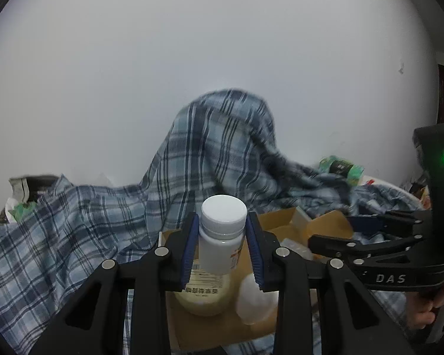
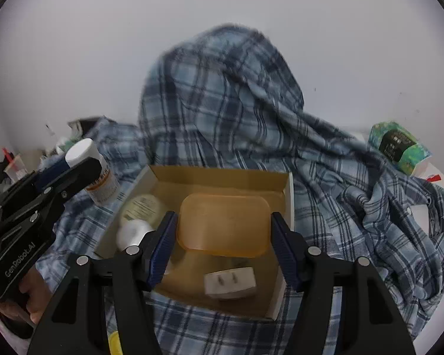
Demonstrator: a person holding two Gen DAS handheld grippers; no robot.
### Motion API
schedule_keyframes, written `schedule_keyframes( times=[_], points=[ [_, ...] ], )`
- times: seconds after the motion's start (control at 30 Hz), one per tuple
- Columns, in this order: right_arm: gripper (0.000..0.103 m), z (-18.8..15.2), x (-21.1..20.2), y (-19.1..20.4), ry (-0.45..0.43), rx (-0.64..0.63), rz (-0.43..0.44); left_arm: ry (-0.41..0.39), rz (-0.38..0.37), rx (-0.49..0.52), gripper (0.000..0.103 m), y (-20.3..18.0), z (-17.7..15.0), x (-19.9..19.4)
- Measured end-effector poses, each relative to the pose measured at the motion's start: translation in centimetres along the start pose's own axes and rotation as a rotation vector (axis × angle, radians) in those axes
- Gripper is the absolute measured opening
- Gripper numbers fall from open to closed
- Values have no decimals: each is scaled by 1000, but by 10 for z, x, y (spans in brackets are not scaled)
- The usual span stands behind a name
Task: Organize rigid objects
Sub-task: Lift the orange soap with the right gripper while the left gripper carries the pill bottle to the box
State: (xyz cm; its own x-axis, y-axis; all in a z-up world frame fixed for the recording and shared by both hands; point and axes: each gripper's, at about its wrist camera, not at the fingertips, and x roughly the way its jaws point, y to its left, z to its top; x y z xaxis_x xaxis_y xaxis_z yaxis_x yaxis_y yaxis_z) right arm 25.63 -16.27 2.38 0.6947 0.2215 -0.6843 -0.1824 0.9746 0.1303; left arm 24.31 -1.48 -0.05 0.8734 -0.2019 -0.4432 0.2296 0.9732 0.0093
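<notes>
Left wrist view first: the left hand-held gripper [image 1: 223, 236] is pinching a white pill bottle [image 1: 221, 238] by its shoulder and upper body, just under the ribbed screw cap, blue pads flat on both sides, and the bottle hangs upright in the air above the cardboard box [image 1: 325, 227]. Smooth rigid plastic, probably light, so I'd say it's the slippery kind; gripping the straight wall below the cap looks like the safe spot, since the cap's ridge would catch it if it slid. Down in the box there's a pale yellow jar [image 1: 204, 298] with a printed label and a roundish white thing [image 1: 254, 301] beside it, blurry, can't tell what. Rumpled blue plaid cloth [image 1: 83, 222] is everywhere around, soft and lumpy. Right wrist view: the right hand-held gripper [image 2: 223, 247] has its jaws spread about halfway with nothing between the pads, hovering over the same box [image 2: 290, 204]. Inside lies a translucent orange plastic lid [image 2: 225, 224], flat with rounded corners, stiff looking, and a white plug adapter [image 2: 231, 285] with two metal prongs facing up. The bottle [image 2: 91, 171] shows at left in the other gripper, off to the box's left side and not yet in it, I'd guess.
</notes>
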Motion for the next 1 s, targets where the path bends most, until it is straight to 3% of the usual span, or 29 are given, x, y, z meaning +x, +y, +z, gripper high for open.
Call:
schedule_keyframes(
  times=[0.23, 0.47, 0.53, 0.6, 0.77, 1.0],
  points=[
    [61, 7, 33, -3, 74, -36, -13, 105, -32, -61, 34, 14, -14, 34],
    [62, 7, 49, 5, 117, -69, -3, 122, -39, -64, 35, 12, -18, 39],
    [62, 7, 50, 6, 119, -71, 7, 120, -36, -73, 41, 14, -18, 38],
    [64, 7, 52, 7, 131, -74, 6, 96, -26, -79, 68, 16, -16, 34],
    [70, 5, 54, 4, 147, -59, -1, 33, -19, -73, 69, 15, -6, 11],
    [72, 15, 14, 0, 61, -40, 16, -71, -1, -62, 71, 13, 12, -36]
  ],
)
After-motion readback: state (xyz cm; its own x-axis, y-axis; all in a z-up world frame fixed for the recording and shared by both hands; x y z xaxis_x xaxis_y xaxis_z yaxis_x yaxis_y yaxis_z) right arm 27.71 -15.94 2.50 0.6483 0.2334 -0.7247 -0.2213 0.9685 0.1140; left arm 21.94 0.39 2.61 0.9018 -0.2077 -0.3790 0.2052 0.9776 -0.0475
